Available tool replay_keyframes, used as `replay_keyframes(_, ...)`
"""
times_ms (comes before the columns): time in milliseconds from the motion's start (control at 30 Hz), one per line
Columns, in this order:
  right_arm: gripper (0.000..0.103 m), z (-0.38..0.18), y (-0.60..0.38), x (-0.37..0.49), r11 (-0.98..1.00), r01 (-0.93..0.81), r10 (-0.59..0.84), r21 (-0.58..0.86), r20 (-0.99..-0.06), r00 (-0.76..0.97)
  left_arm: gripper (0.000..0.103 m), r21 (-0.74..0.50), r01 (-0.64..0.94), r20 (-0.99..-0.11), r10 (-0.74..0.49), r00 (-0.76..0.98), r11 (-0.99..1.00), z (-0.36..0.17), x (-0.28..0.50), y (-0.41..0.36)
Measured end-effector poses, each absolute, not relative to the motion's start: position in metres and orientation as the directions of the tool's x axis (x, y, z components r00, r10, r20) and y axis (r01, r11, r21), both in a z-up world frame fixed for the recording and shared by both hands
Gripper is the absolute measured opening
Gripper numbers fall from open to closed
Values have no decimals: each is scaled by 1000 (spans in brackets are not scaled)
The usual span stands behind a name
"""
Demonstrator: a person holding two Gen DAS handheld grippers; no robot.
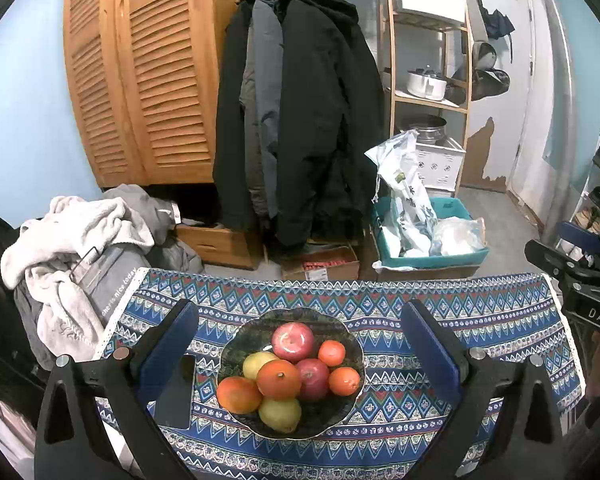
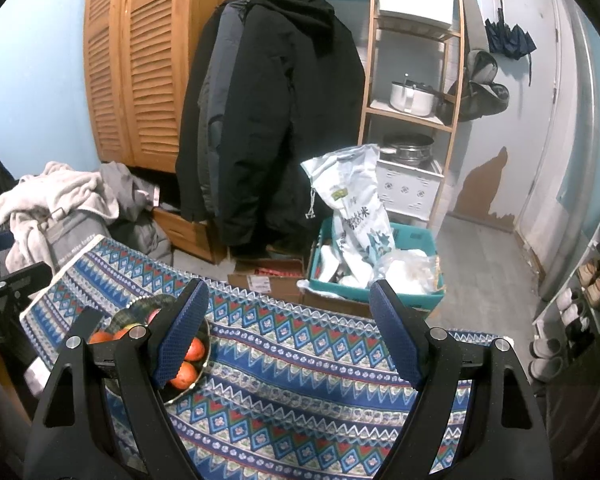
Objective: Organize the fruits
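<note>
So closest in, the left claw (image 1: 300, 364) is spread wide with nothing in it, its blue pads sitting either side of the dark plate (image 1: 236, 344), which looks like it's just lined up on the plate and not gripping anything. All the fruit is piled together on that plate: red apples (image 1: 293, 342), oranges (image 1: 278, 379) and yellow-green pears (image 1: 280, 414), touching each other in one heap. That could be the tidy end result or a pile waiting to be sorted, honestly can't tell. The right claw (image 2: 288, 332) is spread and empty too, hanging to the right of the plate over bare patterned cloth (image 2: 300, 380) on the worktop. Beyond the plate, past the worktop edge, there's a teal bin (image 1: 456, 258) and dark coats (image 1: 300, 120).
</note>
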State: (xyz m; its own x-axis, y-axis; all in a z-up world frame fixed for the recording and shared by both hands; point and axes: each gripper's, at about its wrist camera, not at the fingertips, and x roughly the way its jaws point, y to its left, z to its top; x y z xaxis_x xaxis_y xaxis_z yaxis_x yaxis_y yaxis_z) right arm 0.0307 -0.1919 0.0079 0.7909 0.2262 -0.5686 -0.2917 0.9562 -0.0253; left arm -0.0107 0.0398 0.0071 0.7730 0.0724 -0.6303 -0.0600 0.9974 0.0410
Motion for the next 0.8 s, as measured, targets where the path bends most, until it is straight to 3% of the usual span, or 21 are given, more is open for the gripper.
replay_keyframes(800,82,7,-195,30,956,-292,224,-29,-571,790,102,33,-62,-638,69,767,997,7,-12,43)
